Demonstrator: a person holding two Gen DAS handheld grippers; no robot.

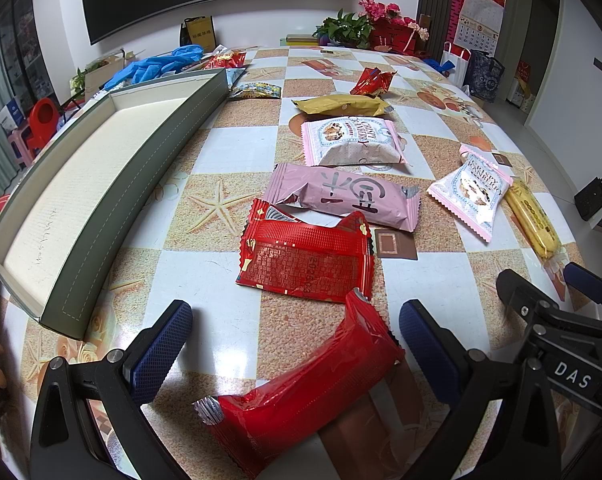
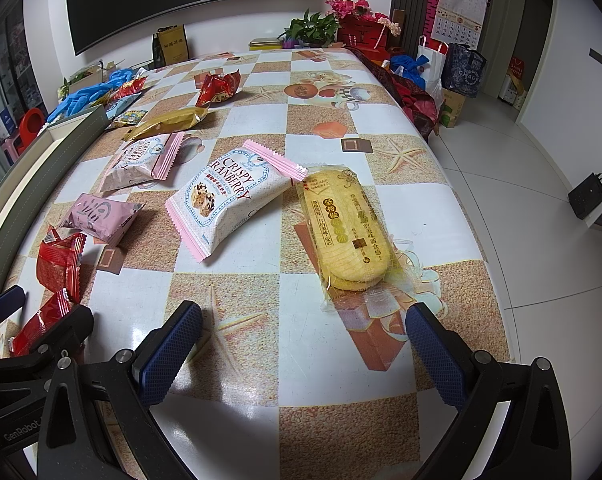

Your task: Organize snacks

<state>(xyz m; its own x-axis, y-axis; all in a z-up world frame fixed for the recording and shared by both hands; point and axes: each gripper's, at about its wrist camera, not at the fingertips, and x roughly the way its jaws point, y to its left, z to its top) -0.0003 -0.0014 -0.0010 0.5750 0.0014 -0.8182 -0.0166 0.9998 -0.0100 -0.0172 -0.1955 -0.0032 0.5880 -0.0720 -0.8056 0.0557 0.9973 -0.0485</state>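
My left gripper (image 1: 297, 328) is open, its fingers on either side of a red snack packet (image 1: 301, 392) lying on the table. Beyond it lie a flat red packet (image 1: 305, 260), a pink packet (image 1: 349, 196) and a pink-edged Crispy Cranberry packet (image 1: 353, 140). An empty grey-green box (image 1: 141, 176) with a white inside lies at the left. My right gripper (image 2: 305, 328) is open and empty, just in front of a yellow cracker packet (image 2: 345, 228). A second Crispy Cranberry packet (image 2: 229, 200) lies to its left.
A gold packet (image 1: 341, 105), a small red packet (image 1: 371, 80) and blue gloves (image 1: 157, 66) lie farther back. Plants and red gift boxes (image 1: 381, 28) stand at the far edge. The table's right edge (image 2: 453, 184) drops to a white floor with bags.
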